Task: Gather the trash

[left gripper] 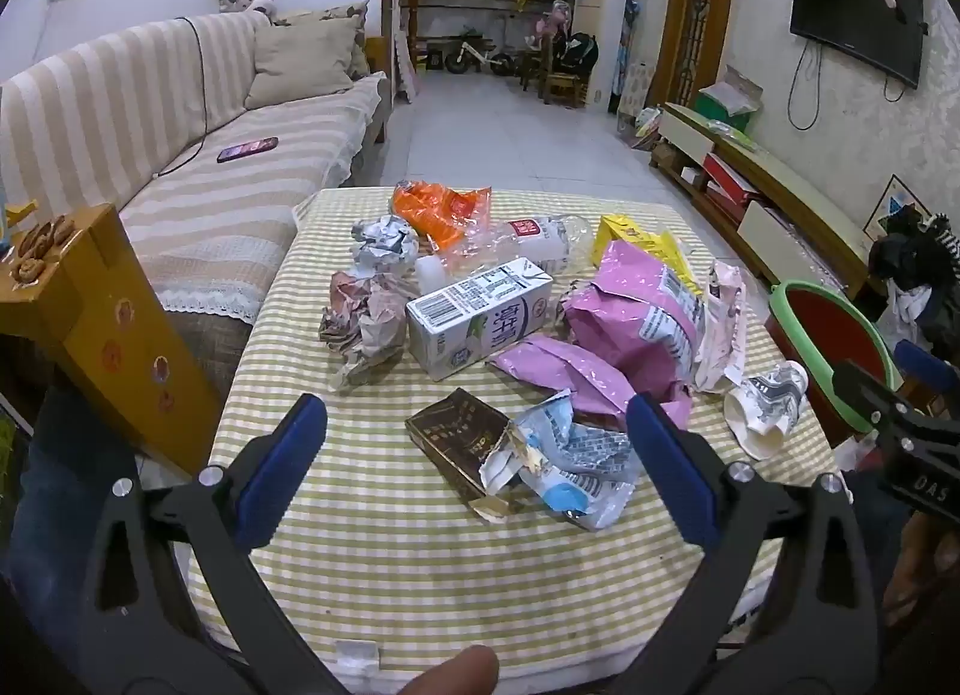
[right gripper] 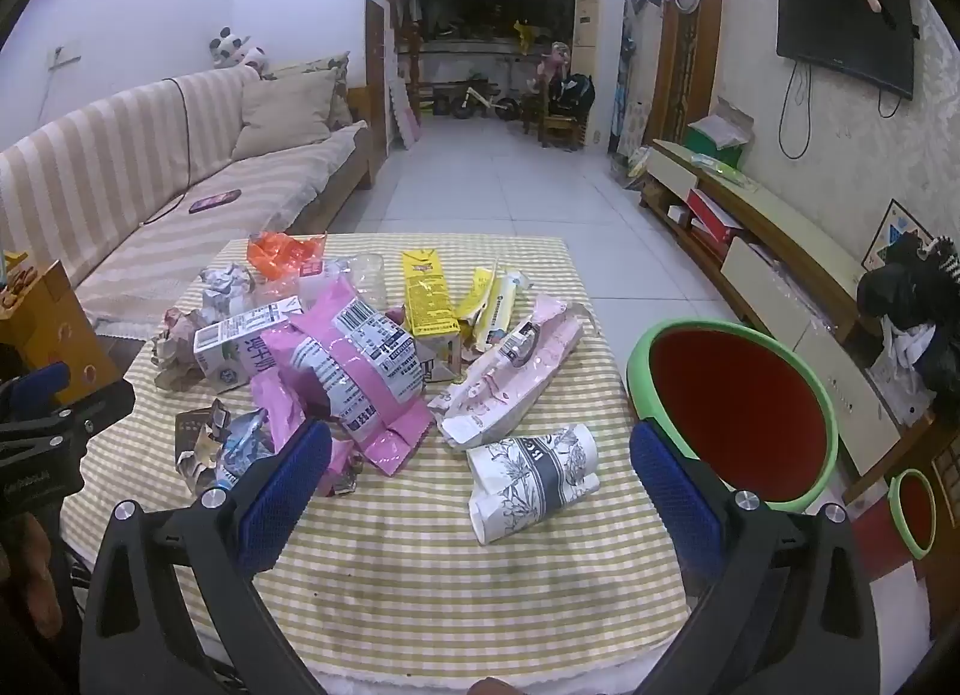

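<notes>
Left gripper [left gripper: 477, 425]: jaws spread wide, nothing between pads, hovering over near edge of table [left gripper: 384, 575] w/ striped cloth. Right gripper [right gripper: 480, 449]: likewise spread, empty. Trash piled mid-table: milk carton [left gripper: 477, 314], pink bag [right gripper: 354, 365], brown box [left gripper: 459, 443] touching blue wrapper [left gripper: 570, 461], crushed paper cup [right gripper: 531, 479] nearest right gripper. Bin [right gripper: 735, 413], green rim, red inside, just beside table's right edge.

milk carton [left gripper: 478, 318]: large blue Chinese characters and a barcode | right gripper [left gripper: 918, 491]: white letters "DAS" on its black body | pink bag [right gripper: 360, 359]: barcode and small print, too small to read
</notes>
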